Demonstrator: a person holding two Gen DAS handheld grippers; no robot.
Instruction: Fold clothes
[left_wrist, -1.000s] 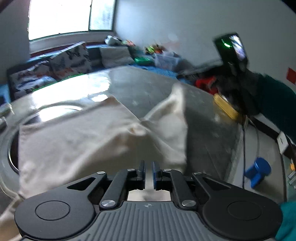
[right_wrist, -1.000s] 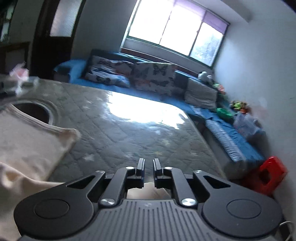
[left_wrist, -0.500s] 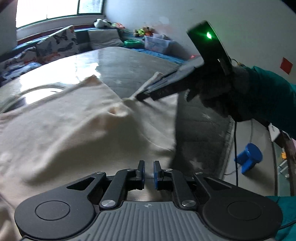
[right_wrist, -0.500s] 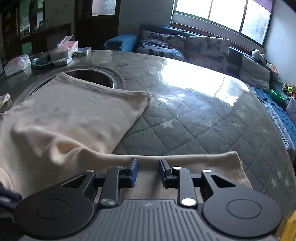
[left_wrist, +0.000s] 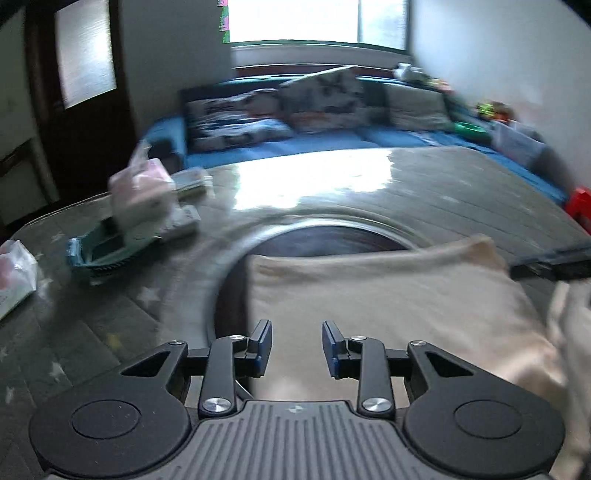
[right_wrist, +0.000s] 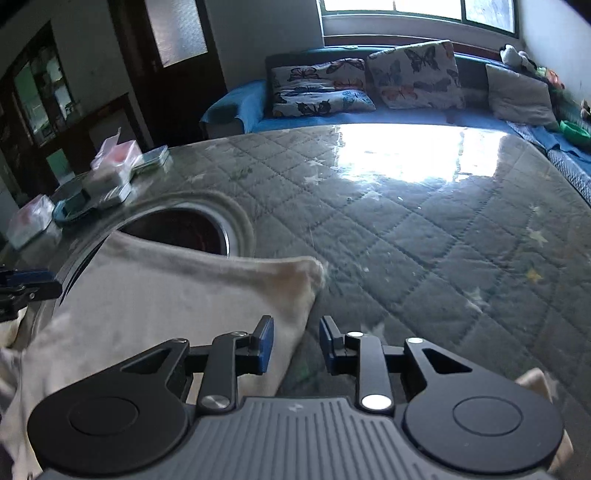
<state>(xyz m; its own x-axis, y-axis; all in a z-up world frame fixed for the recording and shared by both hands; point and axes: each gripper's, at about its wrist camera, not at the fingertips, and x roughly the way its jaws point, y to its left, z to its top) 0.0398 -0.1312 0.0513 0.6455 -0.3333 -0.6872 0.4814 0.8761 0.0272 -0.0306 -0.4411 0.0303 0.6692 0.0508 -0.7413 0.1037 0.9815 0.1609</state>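
Note:
A cream garment (left_wrist: 388, 295) lies spread on the grey quilted table (right_wrist: 406, 229), partly over a round dark hole (right_wrist: 177, 229) in the tabletop. My left gripper (left_wrist: 297, 345) is open and empty, just above the garment's near left part. My right gripper (right_wrist: 295, 347) is open and empty over the garment's right edge (right_wrist: 207, 295). A small piece of cream cloth (right_wrist: 535, 380) shows at the right of my right gripper. The right gripper's fingers (left_wrist: 550, 264) show at the right edge of the left wrist view.
Plastic-wrapped packs and a teal tray (left_wrist: 122, 229) sit on the table's left side, also in the right wrist view (right_wrist: 107, 181). A blue sofa with butterfly cushions (right_wrist: 362, 88) stands behind the table. A red stool (left_wrist: 581, 203) is at the right.
Both grippers have opened and let go of the garment. The left gripper has swung left toward the hole and the packs. The right gripper has pulled back a little.

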